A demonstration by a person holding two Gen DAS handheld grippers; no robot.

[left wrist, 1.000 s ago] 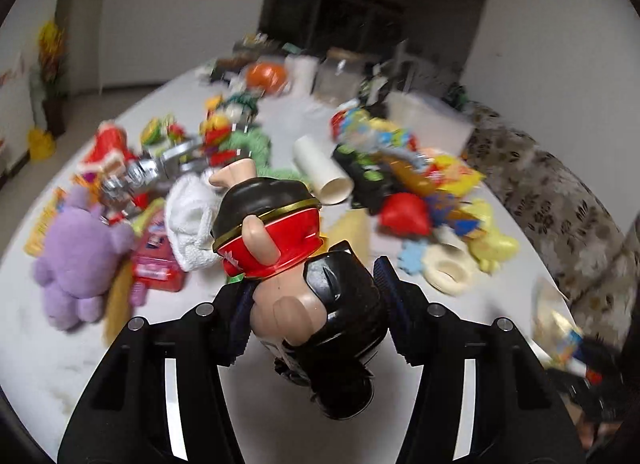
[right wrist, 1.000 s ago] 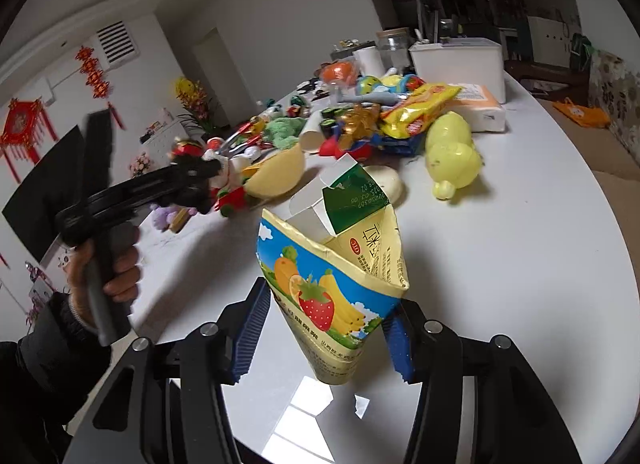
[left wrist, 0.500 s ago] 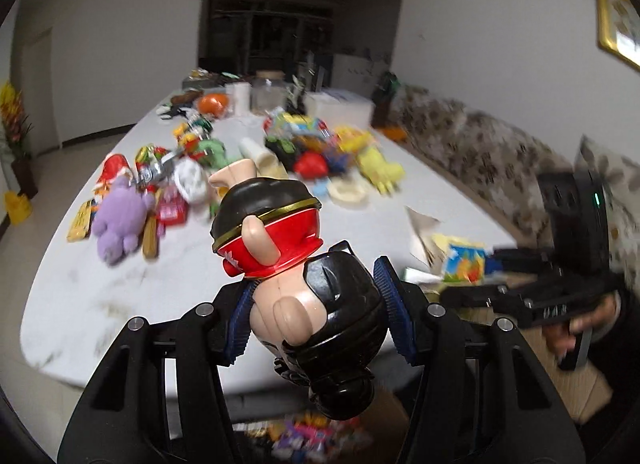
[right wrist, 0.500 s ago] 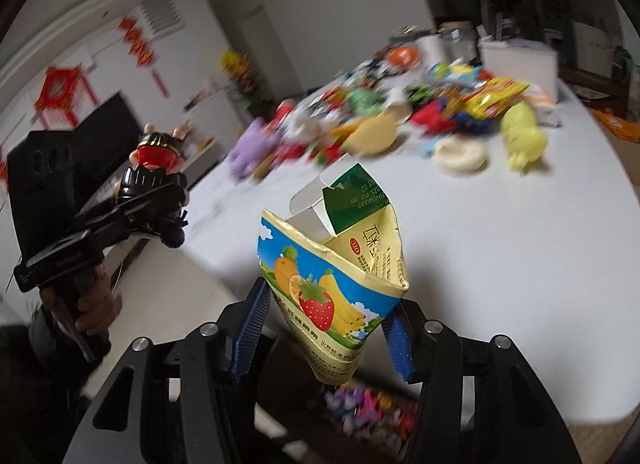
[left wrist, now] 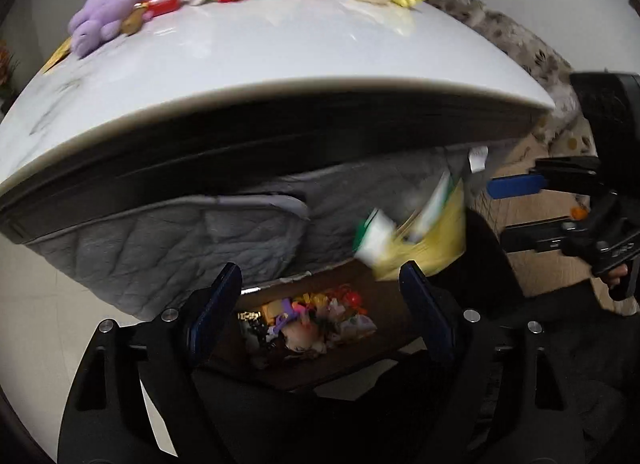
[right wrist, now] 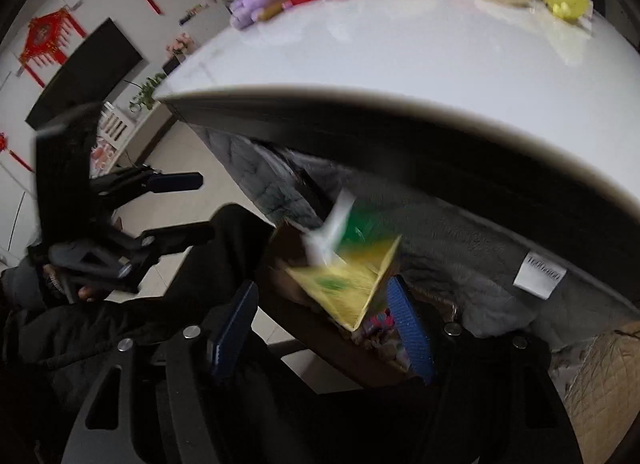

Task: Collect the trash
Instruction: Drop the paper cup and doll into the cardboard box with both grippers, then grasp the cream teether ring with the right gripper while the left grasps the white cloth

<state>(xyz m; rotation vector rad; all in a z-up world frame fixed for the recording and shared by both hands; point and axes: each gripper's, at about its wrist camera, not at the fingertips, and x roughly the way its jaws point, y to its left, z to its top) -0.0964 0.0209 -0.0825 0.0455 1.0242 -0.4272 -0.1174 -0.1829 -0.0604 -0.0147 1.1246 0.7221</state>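
The white table [left wrist: 280, 47] is looming over both my claws, its edge arching above a grey quilted cover [left wrist: 168, 240]. Below it one brown box [left wrist: 372, 348] is sitting open, holding a heap of colourful trash [left wrist: 308, 320]. My left claw [left wrist: 320, 316] is hanging spread wide above that box, gripping nothing. My right claw [right wrist: 324, 328] is also gaping, and one yellow carton [right wrist: 344, 284], blurred, is hanging between its fingers above the box; whether it is touching the right-hand pad, I cannot tell. One purple plush toy [left wrist: 104, 15] is lying on the table.
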